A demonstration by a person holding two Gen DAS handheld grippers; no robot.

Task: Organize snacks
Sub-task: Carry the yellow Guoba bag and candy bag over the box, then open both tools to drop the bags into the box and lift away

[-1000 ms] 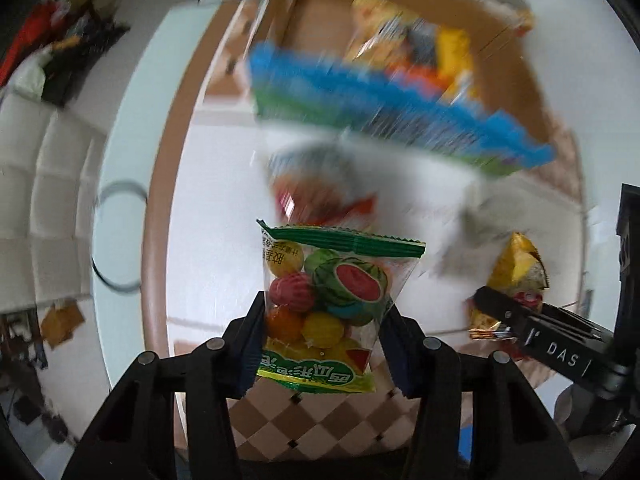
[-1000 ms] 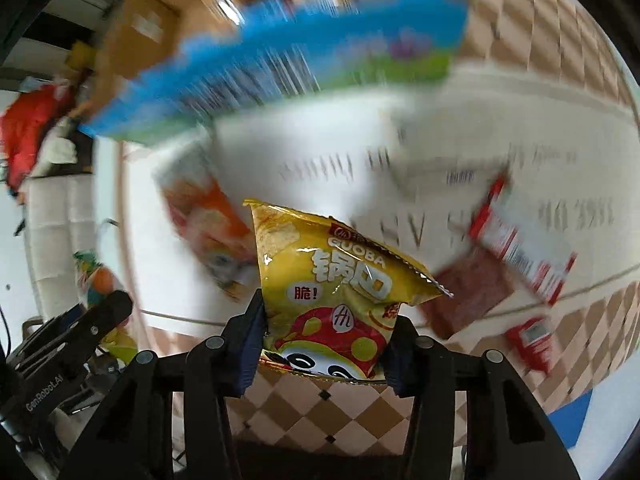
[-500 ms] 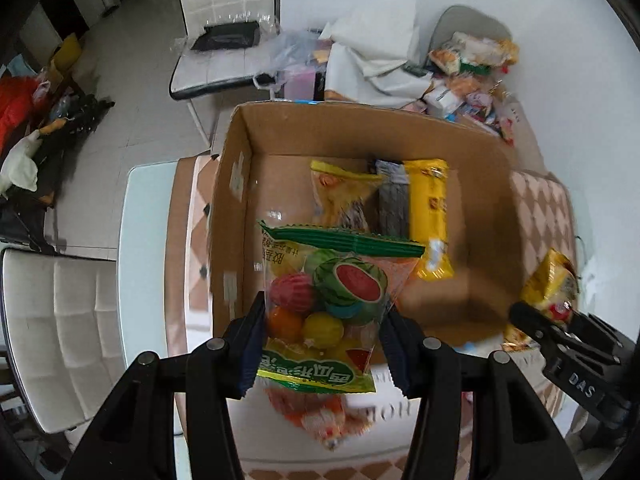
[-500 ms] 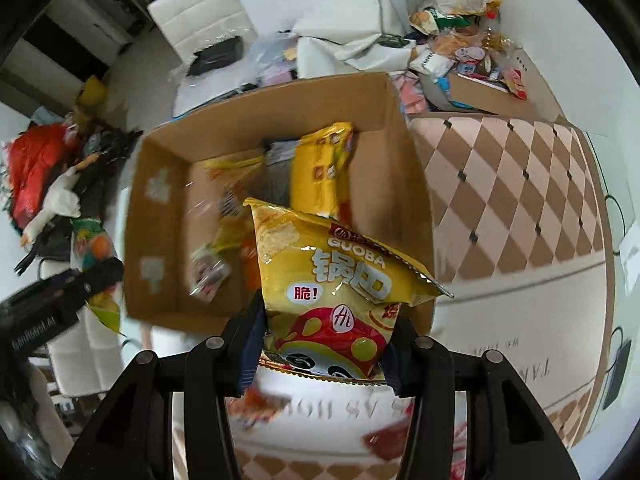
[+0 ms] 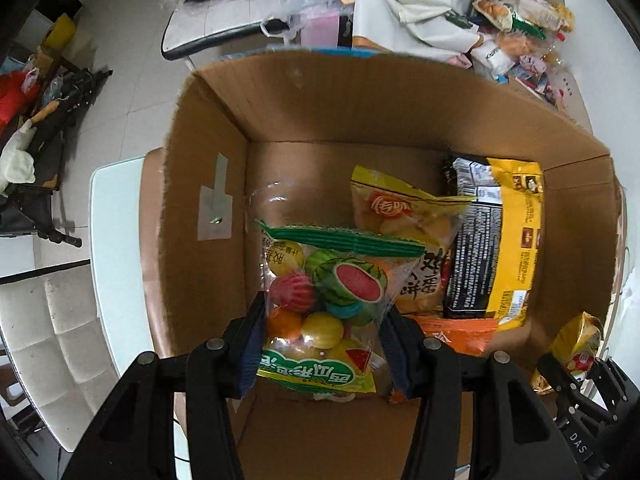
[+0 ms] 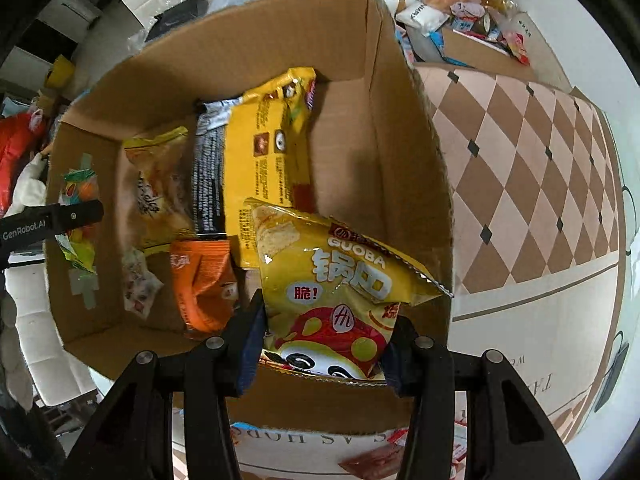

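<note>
Our left tool point(image 5: 320, 354) is clamped on a clear fruit-candy bag point(image 5: 326, 308) with a green top seal, low centre over the cardboard box point(image 5: 200, 184). Our right tool point(image 6: 324, 346) grips a yellow GUOBA packet point(image 6: 340, 292), printed with a red mushroom cartoon, above the box's lower right corner.

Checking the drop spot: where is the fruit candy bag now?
In the left wrist view, the fruit candy bag hangs in the left gripper over the cardboard box, near its left wall.

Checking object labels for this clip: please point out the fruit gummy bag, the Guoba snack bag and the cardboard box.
fruit gummy bag point(image 5: 324, 304), left wrist view, on its clear front.
Guoba snack bag point(image 6: 340, 280), right wrist view, on its printed front.
cardboard box point(image 5: 200, 184), left wrist view, on its left inner wall.
</note>
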